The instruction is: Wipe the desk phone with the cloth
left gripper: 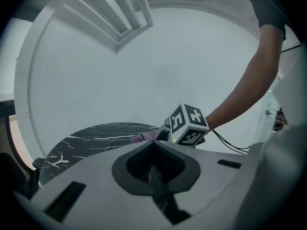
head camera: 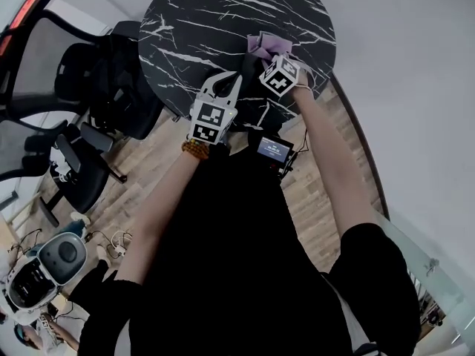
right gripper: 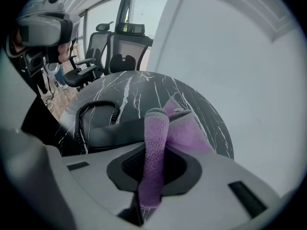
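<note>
The black desk phone (right gripper: 110, 131), with its coiled cord (right gripper: 96, 110), lies on the round black marble table (head camera: 215, 21). In the right gripper view it sits just left of my right gripper (right gripper: 154, 143). That gripper is shut on a purple cloth (right gripper: 180, 131), which sticks up between the jaws and drapes toward the table. From the head view the cloth (head camera: 267, 47) is over the table's near right part. My left gripper (head camera: 223, 87) hovers near the table's front edge, left of the right one. In its own view the left gripper (left gripper: 153, 143) is shut and holds nothing. The phone is hard to make out in the head view.
Black office chairs (head camera: 96, 73) stand left of the table on the wooden floor. A white and grey machine (head camera: 44, 269) sits on the floor at the lower left. A small lit screen (head camera: 273, 150) with cables shows below the table's edge. A pale wall runs behind and right.
</note>
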Demonstrator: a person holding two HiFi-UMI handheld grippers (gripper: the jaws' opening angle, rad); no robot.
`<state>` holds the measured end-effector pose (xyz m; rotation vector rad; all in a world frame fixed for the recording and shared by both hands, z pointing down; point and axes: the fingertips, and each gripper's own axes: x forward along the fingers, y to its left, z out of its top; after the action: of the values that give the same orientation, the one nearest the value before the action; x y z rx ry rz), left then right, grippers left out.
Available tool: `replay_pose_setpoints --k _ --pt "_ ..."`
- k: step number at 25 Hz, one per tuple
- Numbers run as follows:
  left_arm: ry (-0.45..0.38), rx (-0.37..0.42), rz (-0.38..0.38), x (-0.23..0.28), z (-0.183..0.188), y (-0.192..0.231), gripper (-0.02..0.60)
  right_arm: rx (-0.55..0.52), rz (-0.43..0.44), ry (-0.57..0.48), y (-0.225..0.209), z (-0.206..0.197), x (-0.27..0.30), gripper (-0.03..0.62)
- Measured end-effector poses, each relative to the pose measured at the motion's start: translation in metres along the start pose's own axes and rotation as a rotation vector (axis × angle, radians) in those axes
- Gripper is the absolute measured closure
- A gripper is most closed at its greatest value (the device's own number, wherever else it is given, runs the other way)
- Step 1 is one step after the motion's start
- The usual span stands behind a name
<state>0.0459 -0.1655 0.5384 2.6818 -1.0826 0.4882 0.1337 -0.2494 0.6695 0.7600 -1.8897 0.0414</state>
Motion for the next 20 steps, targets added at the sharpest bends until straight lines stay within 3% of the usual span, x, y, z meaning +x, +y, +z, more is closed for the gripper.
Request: replay_pose_setpoints --k 13,20 --pt "-0.003 0.001 0.004 -0.006 -0.001 -0.001 0.569 0.114 0.047 -0.021 0.011 -0.005 -0.004 0.533" --pt "0.0 0.006 0.002 -0.009 -0.004 -0.005 0.569 0.099 0.04 -0.014 0.02 -0.007 -0.002 0.533"
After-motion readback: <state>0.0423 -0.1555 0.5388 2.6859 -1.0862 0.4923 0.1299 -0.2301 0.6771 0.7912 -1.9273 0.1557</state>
